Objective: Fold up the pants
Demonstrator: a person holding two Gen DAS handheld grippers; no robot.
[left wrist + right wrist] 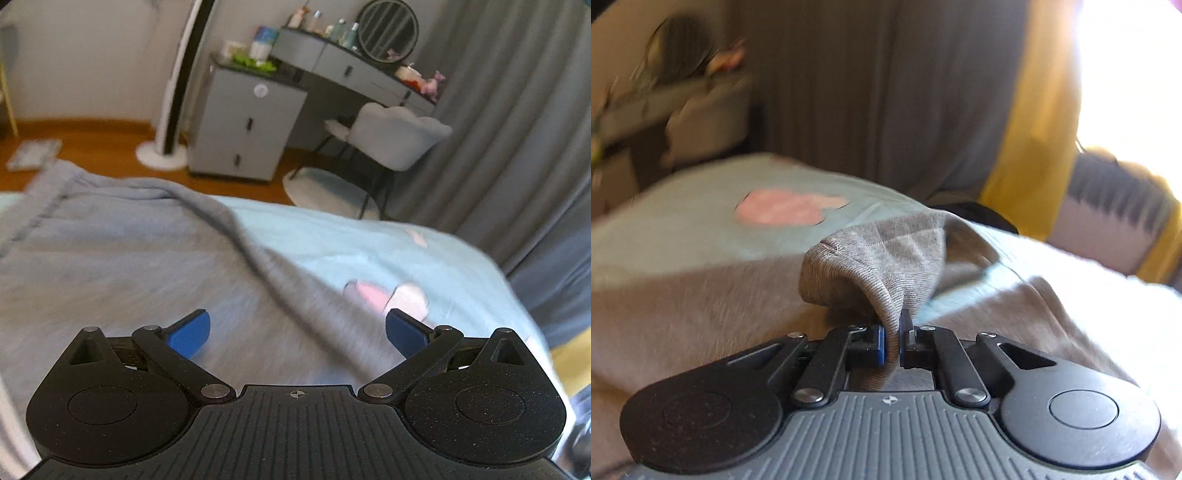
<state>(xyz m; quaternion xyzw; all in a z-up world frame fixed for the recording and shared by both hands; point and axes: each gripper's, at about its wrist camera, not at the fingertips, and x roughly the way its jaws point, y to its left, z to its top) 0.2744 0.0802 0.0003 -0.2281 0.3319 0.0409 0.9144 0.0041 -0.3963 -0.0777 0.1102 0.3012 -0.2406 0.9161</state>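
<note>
Grey sweatpants (122, 266) spread across a pale blue bedsheet (369, 240) with a pink print, most of the fabric lying flat with one long ridge running diagonally toward the far corner. Right gripper (892, 341) clenched on a bunched fold of the pants' edge (871, 266) — stitched hem visible above the blue pads, cloth lifted clear of the sheet, probably to carry that part over the rest. Left gripper (297, 332) spread wide, nothing between its blue pads (190, 334), poised just over the flat grey cloth, likely ready to pin or take a second hold so the fold lands straight. Heavy motion blur in the right wrist view. Beyond the bed: grey dresser (243, 122), vanity chair (399, 134), grey curtain (517, 110).
</note>
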